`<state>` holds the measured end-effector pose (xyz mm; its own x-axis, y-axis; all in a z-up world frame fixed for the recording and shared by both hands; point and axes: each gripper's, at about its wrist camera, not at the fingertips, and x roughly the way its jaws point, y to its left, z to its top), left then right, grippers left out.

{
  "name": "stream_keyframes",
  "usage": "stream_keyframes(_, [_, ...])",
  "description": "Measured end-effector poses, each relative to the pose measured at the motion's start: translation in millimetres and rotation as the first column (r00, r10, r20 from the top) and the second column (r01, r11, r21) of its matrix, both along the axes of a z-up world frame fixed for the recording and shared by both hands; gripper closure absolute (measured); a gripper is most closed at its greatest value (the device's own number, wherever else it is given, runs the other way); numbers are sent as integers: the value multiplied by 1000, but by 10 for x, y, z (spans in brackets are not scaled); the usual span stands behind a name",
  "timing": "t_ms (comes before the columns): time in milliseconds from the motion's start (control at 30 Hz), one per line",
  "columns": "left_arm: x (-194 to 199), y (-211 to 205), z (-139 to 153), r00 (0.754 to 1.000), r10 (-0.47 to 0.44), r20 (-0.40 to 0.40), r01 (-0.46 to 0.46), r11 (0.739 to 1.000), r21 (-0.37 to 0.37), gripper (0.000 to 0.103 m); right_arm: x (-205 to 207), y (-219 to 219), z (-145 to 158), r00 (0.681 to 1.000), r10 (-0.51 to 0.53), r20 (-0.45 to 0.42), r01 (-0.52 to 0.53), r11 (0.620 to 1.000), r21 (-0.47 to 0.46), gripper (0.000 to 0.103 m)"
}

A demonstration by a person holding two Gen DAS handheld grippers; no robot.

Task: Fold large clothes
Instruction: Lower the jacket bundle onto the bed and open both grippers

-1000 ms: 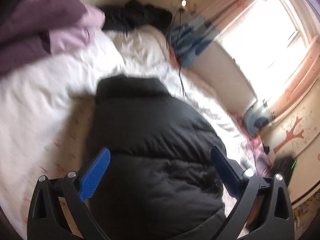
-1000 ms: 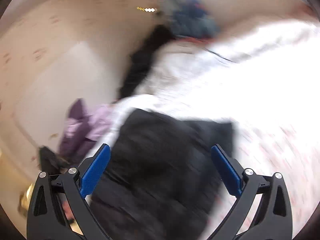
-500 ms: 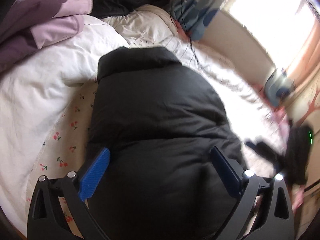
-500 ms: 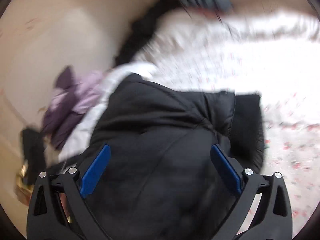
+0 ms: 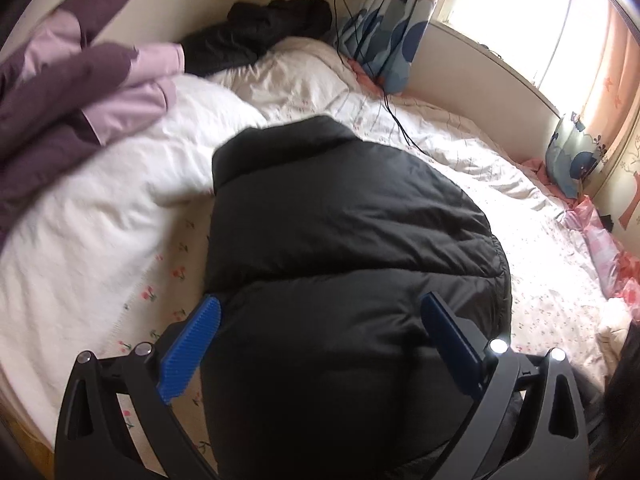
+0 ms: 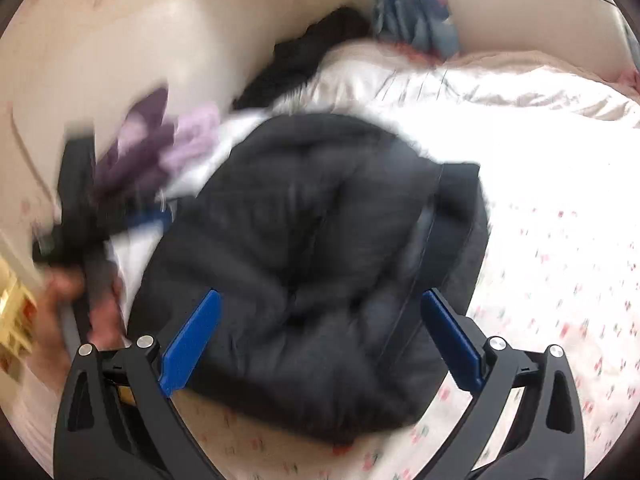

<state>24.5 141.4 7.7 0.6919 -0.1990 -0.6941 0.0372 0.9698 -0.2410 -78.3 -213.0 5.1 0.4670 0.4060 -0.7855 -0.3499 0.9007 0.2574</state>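
Now my left gripper [image 5: 320, 344] and right gripper [image 6: 320, 338] hover spread wide, empty, over the puffy black quilted jacket [image 5: 344, 240] lying on the floral bedsheet [image 5: 552, 280], ready for folding.

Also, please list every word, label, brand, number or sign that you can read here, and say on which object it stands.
No text can be read in either view.
The black puffer jacket shows no label or logo.
The bed sheet has only a small flower print, no words.
The right wrist view is too blurred to read anything.
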Motion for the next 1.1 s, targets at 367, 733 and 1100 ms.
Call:
stream_keyframes(367, [-132, -194, 49, 998, -14, 60, 4, 984, 178, 7, 713, -169, 899, 979, -125, 159, 107, 987, 122, 6])
stream_keyframes(733, [-171, -368, 93, 992, -54, 111, 24, 967, 254, 7, 1920, 64, -7, 979, -154, -133, 171, 977, 128, 6])
stream_keyframes(1100, [-313, -407, 202, 982, -53, 180, -2, 958, 288, 7, 331, -134, 581, 987, -101, 126, 87, 990, 112, 6])
